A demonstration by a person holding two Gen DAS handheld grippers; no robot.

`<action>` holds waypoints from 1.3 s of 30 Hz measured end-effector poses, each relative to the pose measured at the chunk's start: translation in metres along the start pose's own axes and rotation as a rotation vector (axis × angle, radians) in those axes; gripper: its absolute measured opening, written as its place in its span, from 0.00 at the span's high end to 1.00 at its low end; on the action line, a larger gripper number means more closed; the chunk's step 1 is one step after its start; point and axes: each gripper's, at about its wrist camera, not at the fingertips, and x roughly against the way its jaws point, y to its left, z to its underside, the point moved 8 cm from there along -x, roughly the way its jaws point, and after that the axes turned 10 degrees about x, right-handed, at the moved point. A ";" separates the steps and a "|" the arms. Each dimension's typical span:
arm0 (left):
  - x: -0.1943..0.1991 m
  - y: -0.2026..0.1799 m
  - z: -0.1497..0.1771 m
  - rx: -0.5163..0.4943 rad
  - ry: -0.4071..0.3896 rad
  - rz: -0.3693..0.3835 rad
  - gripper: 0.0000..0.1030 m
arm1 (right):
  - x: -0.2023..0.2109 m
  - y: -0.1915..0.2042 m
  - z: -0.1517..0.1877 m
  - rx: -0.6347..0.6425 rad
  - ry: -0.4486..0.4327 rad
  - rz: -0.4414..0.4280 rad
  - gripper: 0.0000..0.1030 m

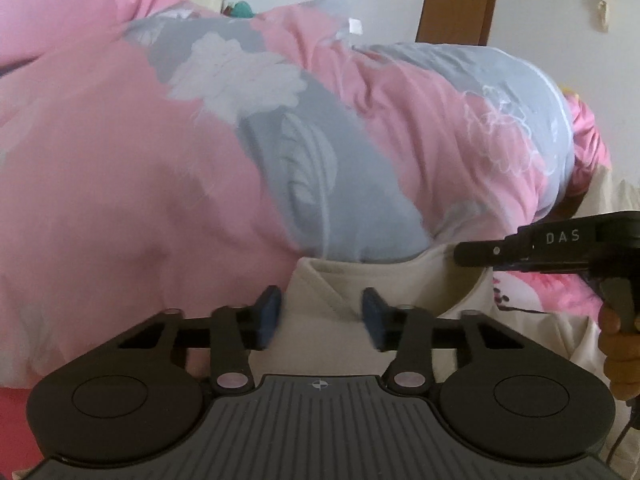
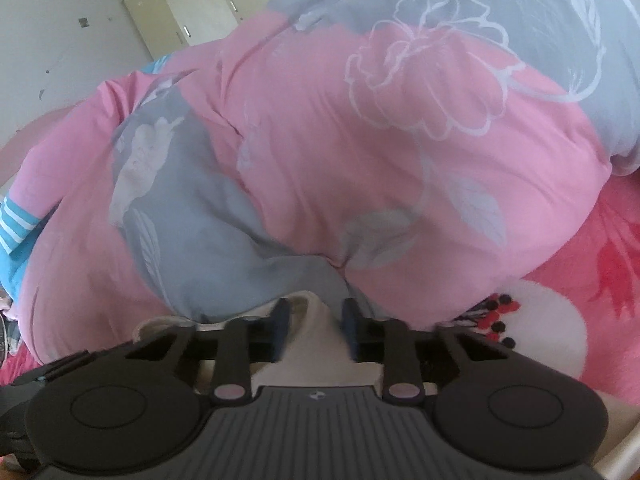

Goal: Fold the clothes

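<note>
On the right tool [image 1: 476, 254], "DAS" is readable; both tools gape over the cream garment [image 1: 320, 320].

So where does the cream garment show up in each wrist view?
Left wrist view: the cream garment sits at bottom centre, between the left gripper fingers, running right under the right gripper.
Right wrist view: it is at bottom centre, between the right gripper fingers.
Shared landmark: the pink and grey floral quilt heaped just behind it.
</note>
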 end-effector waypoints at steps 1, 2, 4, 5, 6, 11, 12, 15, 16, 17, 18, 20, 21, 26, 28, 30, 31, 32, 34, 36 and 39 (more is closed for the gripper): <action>-0.001 -0.001 -0.001 -0.002 0.001 -0.001 0.76 | 0.000 0.000 0.000 0.002 0.001 -0.001 0.81; -0.001 -0.002 -0.001 0.000 -0.001 -0.005 0.82 | 0.001 -0.001 0.001 0.005 0.003 -0.003 0.83; 0.003 0.000 -0.003 0.008 -0.014 -0.007 0.88 | 0.005 0.000 0.002 0.017 0.004 -0.004 0.86; 0.006 0.001 -0.003 0.011 -0.022 -0.003 0.90 | 0.008 0.001 0.003 0.026 0.004 -0.004 0.88; 0.011 0.001 -0.004 0.011 -0.030 0.003 0.91 | 0.012 0.003 0.004 0.037 0.004 -0.014 0.89; 0.057 -0.009 0.000 -0.035 -0.060 0.068 0.92 | 0.048 0.015 0.016 0.124 0.008 -0.044 0.90; 0.069 -0.011 0.002 -0.049 -0.061 0.090 0.92 | 0.058 0.019 0.020 0.152 0.012 -0.046 0.90; 0.102 -0.013 0.021 -0.098 -0.028 0.158 0.91 | 0.089 0.033 0.036 0.240 0.022 -0.055 0.90; 0.109 -0.013 0.032 -0.107 0.000 0.172 0.88 | 0.098 0.036 0.046 0.273 0.028 -0.050 0.90; 0.114 -0.012 0.044 -0.114 0.034 0.185 0.87 | 0.108 0.039 0.056 0.306 0.033 -0.044 0.90; 0.120 -0.012 0.055 -0.121 0.067 0.199 0.85 | 0.117 0.042 0.067 0.340 0.039 -0.039 0.90; 0.129 -0.005 0.076 -0.109 0.124 0.214 0.79 | 0.123 0.044 0.095 0.380 0.083 -0.021 0.90; 0.133 -0.002 0.087 -0.100 0.152 0.220 0.77 | 0.124 0.044 0.109 0.393 0.106 -0.015 0.90; 0.159 0.017 0.108 -0.007 0.177 0.255 0.63 | 0.139 0.036 0.141 0.346 0.125 -0.007 0.82; 0.169 0.024 0.101 0.030 0.136 0.262 0.58 | 0.153 0.031 0.138 0.286 0.097 -0.020 0.81; 0.173 0.030 0.091 0.064 0.095 0.266 0.49 | 0.167 0.024 0.131 0.224 0.057 -0.037 0.76; 0.172 0.033 0.085 0.092 0.083 0.268 0.43 | 0.174 0.020 0.128 0.192 0.039 -0.044 0.70; 0.169 0.036 0.080 0.126 0.075 0.270 0.40 | 0.173 0.014 0.124 0.141 0.030 -0.054 0.63; 0.164 0.041 0.068 0.193 0.059 0.273 0.32 | 0.173 0.002 0.117 0.037 0.013 -0.075 0.55; 0.148 0.048 0.062 0.279 0.090 0.287 0.31 | 0.172 -0.010 0.109 -0.066 -0.004 -0.095 0.54; 0.114 0.066 0.060 0.419 0.175 0.236 0.31 | 0.152 -0.029 0.103 -0.243 0.020 -0.153 0.53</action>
